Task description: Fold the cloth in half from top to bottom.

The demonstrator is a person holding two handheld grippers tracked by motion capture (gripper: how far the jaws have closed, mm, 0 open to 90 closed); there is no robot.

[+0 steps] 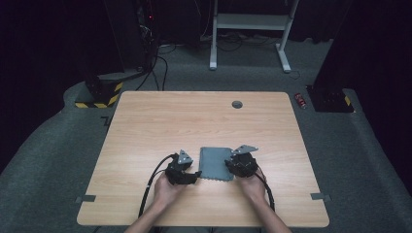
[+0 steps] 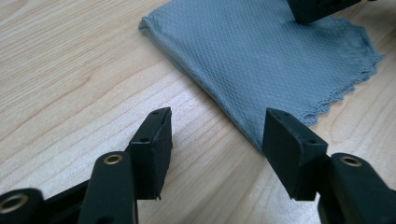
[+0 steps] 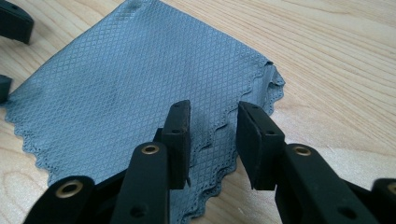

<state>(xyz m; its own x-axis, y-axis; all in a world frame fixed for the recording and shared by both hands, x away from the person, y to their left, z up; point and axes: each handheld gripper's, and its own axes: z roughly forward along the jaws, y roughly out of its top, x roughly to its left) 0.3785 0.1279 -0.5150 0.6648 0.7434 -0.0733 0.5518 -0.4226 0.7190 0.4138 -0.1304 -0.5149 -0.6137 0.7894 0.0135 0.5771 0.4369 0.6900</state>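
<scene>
Folded grey-blue waffle-weave cloth (image 1: 216,164) lay flat; left gripper (image 2: 217,135) and right gripper (image 3: 212,140) flanked it, jaws apart, gripping nothing, probably released.

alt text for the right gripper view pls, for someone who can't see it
A folded grey-blue cloth with a diamond weave and scalloped edges lies flat on a light wooden table. The right hand-held gripper rises from the bottom with its two black jaws apart over the cloth's near scalloped edge, not pinching it. Parts of the left hand-held gripper show at the upper left.
</scene>
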